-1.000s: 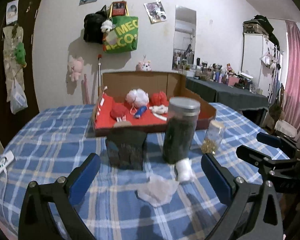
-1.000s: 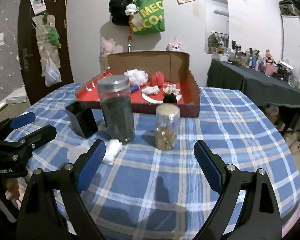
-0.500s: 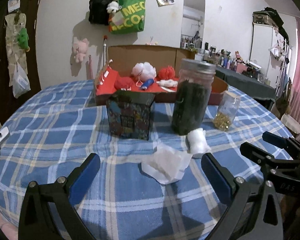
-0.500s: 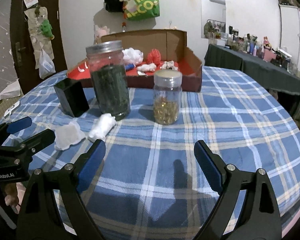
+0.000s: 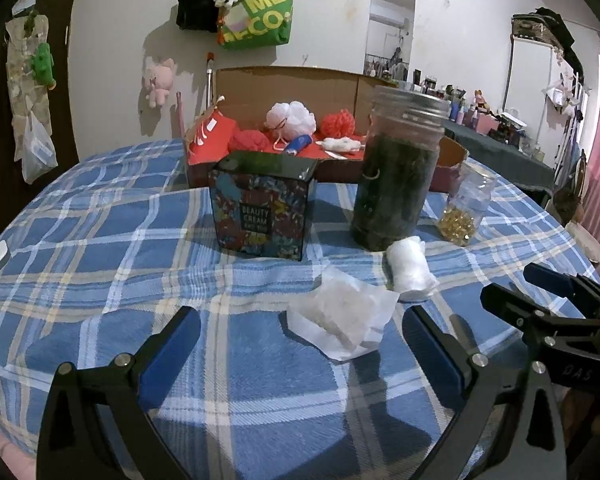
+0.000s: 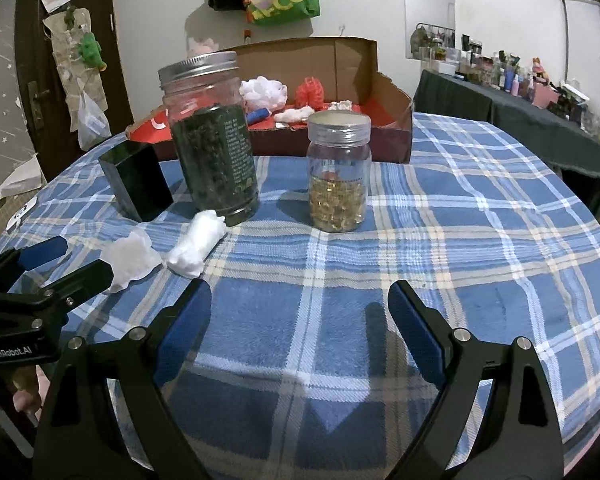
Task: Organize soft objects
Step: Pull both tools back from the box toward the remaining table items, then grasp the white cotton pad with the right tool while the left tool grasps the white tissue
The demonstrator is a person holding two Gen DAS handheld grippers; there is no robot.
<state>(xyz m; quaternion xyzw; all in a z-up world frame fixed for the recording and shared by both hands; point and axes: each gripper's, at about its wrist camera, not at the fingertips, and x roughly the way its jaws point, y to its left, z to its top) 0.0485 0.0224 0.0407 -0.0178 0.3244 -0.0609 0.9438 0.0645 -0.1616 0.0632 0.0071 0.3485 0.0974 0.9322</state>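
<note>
White and fluffy, the crumpled tissue wad [image 5: 342,316] is lying on the plaid table [image 5: 100,248] right in front of the left claw [image 5: 300,344], basically at 12 o'clock from it and sitting between the lines of its two blue pads. Just beside it, at about 1 o'clock, the white cotton roll [image 5: 410,266] is lying on its side, and its long axis is running from near-right to far-left toward the big dark jar [image 5: 396,168], which it seems to be touching at the base.

Both claws are standing wide apart with nothing in them. From the right claw [image 6: 300,328], the same two soft bits are sitting off at 10 to 11 o'clock, so I'm guessing the left hand is the nearer one for the tissue, and the roll is a toss-up.

Going outward: the patterned black box [image 5: 262,204] is standing at 11 o'clock, and the small jar of gold capsules [image 6: 339,172] is standing just right of the big one. Behind all that, the red-lined cardboard box [image 5: 292,80] is already holding pompoms and other fluffy stuff, so that's probably where these are heading.
</note>
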